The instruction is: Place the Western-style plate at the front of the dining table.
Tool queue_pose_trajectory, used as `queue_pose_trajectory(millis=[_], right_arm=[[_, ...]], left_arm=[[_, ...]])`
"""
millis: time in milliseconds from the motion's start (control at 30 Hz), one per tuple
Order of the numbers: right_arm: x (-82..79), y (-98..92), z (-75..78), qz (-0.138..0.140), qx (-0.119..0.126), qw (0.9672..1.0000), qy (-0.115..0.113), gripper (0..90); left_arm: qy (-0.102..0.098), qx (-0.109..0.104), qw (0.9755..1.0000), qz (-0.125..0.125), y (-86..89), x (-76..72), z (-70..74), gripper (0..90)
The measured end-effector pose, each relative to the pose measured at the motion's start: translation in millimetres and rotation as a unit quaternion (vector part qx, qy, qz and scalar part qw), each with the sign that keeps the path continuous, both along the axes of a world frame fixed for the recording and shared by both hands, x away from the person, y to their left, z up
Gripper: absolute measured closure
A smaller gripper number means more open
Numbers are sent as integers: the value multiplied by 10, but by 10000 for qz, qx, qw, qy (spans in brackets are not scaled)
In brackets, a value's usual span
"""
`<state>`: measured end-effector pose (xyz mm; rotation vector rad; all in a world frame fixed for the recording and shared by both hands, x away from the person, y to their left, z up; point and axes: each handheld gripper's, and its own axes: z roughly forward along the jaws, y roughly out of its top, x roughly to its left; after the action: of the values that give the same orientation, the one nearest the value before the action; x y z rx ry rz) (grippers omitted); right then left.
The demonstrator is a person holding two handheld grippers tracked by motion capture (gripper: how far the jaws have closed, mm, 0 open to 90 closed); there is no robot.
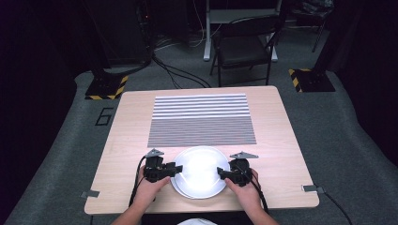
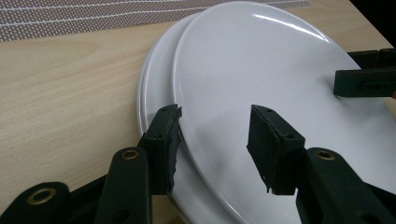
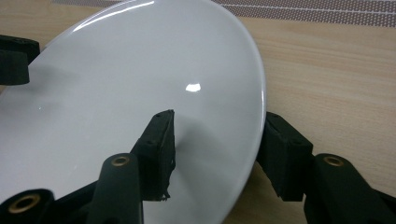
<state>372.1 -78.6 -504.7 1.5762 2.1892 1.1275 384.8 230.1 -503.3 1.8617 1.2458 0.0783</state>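
Two white plates [image 1: 199, 171] lie flat, stacked offset.

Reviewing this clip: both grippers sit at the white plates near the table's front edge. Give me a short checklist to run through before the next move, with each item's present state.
1. Left gripper straddles the top plate rim: ok, one jaw under the rim, one above.
2. Left gripper pads press the plate: not ok, the upper jaw stands clear of the surface.
3. Right gripper straddles the opposite rim: ok, a jaw on each side of it.
4. Right gripper pads press the plate: cannot tell.
5. Top plate apart from the lower plate: cannot tell; they sit offset.
6. Striped mat beyond the plates is bare: ok.
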Motion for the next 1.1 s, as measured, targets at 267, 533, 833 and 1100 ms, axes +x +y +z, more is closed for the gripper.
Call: queue_pose_trajectory(millis=[267,533,833,1100], right_arm=[[95,-53,46,-150,52,9999,41,482],[191,-127,105,-202,77,9998,-54,489],[91,-256,247,-219,35,9995,-227,480],[-164,-367,227,-269,-36,9996,-40,483]], left_arm=[[166,-182,9997,48,-79,76,-52,532],[194,-119,9997,-4,-216,117,-62,531],[59,-24,10000,-72,-255,102,-67,530],[15,-38,10000,-60,-258,77,-75,530]])
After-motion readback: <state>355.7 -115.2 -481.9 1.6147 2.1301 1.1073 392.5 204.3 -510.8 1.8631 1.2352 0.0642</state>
